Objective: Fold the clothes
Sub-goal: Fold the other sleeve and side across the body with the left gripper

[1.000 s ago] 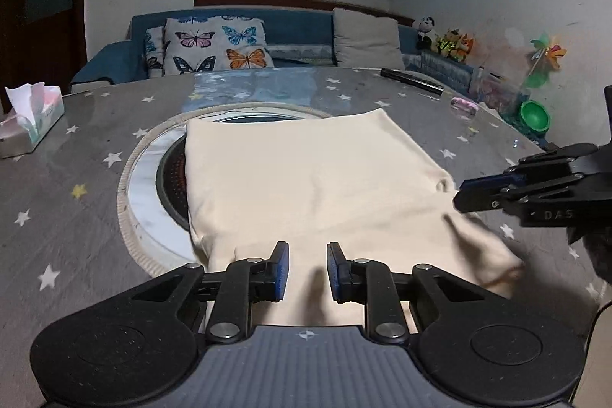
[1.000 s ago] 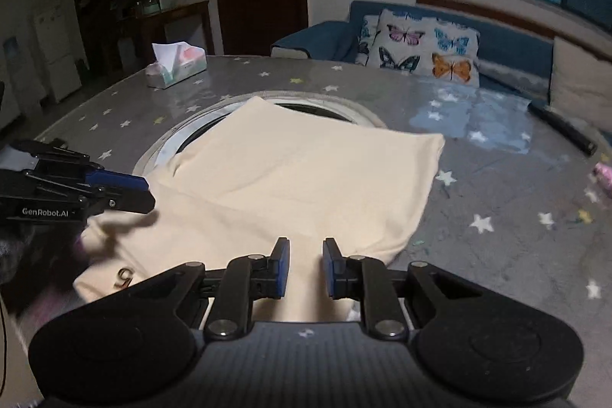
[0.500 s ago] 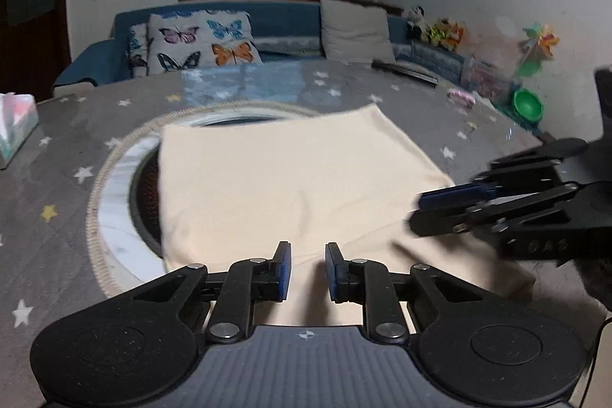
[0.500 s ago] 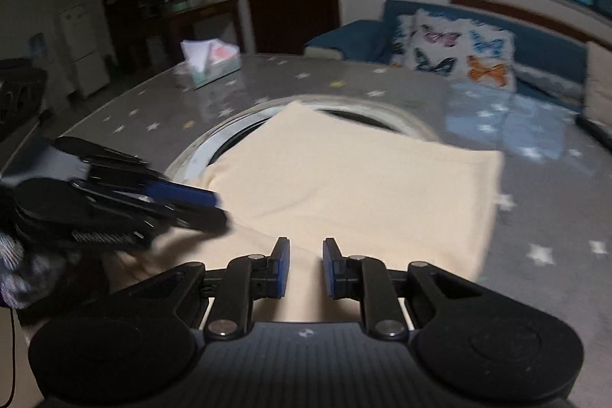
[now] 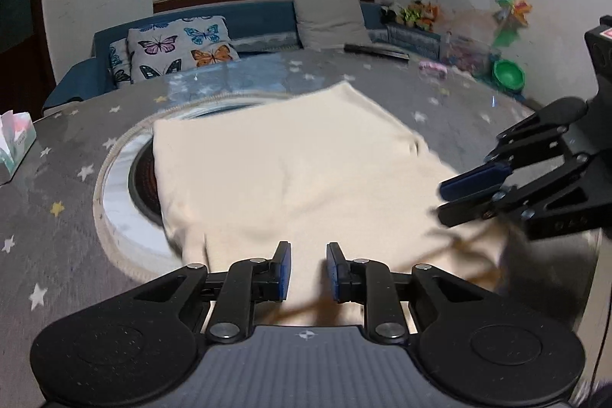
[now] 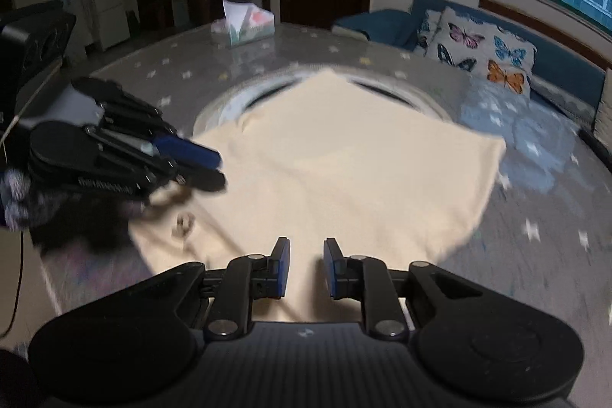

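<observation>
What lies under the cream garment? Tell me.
The cream garment lies on the star-patterned table, partly over a round white-rimmed inset with a dark centre. The rest of that inset is covered, so nothing more shows.

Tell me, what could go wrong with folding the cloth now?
The cloth lies over a round opening in the table; a tug might drag an edge into it. The left gripper and right gripper are both open and close together, so they might bump. The near edge looks rumpled, so the fold may come out crooked.
</observation>
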The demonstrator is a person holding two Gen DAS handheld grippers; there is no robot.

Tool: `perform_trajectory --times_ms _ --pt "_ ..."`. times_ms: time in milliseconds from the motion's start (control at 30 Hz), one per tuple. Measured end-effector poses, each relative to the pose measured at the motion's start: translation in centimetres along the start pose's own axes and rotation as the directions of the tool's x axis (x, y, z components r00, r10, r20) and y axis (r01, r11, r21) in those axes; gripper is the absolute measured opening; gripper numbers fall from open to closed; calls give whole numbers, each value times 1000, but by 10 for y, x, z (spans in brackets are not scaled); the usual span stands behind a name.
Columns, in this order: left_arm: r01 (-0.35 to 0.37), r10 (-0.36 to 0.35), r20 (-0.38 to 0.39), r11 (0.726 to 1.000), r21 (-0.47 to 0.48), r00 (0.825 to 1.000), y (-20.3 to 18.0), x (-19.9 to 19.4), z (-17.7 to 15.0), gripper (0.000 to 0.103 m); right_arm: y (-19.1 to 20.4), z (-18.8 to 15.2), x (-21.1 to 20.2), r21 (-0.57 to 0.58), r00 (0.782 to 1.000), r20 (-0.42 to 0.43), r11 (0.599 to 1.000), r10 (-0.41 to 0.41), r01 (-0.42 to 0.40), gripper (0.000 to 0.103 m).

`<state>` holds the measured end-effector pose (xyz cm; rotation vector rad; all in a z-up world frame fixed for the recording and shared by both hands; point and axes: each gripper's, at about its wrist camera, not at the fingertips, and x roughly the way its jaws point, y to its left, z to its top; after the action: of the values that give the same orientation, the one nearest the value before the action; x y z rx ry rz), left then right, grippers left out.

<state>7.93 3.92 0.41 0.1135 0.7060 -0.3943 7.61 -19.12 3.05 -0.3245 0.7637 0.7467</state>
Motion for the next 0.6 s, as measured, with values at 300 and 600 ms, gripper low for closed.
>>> perform_trajectory --times_ms 300,600 --pt "-30 30 -7 999 36 1000 -2 -25 -17 23 0 -25 -14 9 1000 4 1000 -26 26 18" --pt "-68 67 12 964 257 998 -27 -63 -44 46 10 -27 -39 -103 1000 9 994 -20 21 34"
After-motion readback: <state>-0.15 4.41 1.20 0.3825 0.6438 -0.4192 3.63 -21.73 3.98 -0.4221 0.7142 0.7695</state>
